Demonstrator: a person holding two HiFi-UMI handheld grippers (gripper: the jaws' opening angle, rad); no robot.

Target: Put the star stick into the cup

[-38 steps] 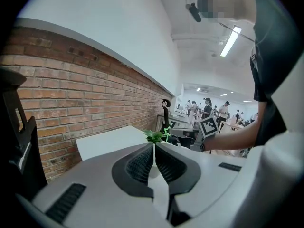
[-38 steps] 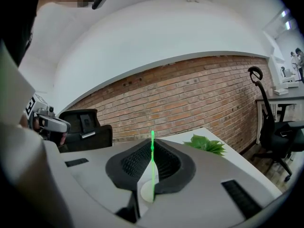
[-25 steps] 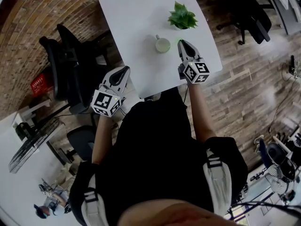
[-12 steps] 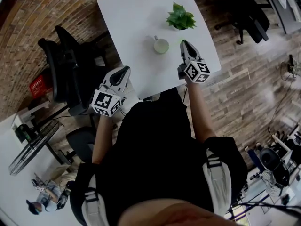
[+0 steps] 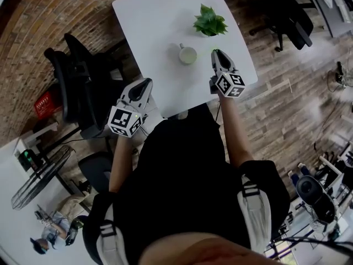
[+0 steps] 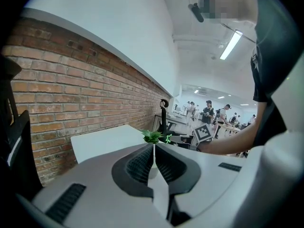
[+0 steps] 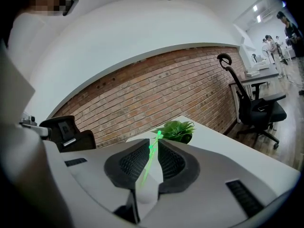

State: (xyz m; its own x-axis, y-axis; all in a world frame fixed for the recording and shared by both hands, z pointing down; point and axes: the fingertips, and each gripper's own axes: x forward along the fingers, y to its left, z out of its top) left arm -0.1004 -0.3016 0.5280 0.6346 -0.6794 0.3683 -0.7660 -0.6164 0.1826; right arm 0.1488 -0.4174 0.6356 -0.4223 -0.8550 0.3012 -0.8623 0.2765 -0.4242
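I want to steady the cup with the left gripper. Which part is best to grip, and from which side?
Probably the wall of the cup, on its left side in the head view, coming from where the left gripper is. The cup stands upright, mouth open; the right gripper holds the star stick on its other side, so the mouth should be left free.

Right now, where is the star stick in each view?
Head view: star stick at the right gripper's tip, beside the cup.
Left gripper view: mid-frame, just right of the plant.
Right gripper view: centre, clamped between the fingers.
Shared landmark: the plant.
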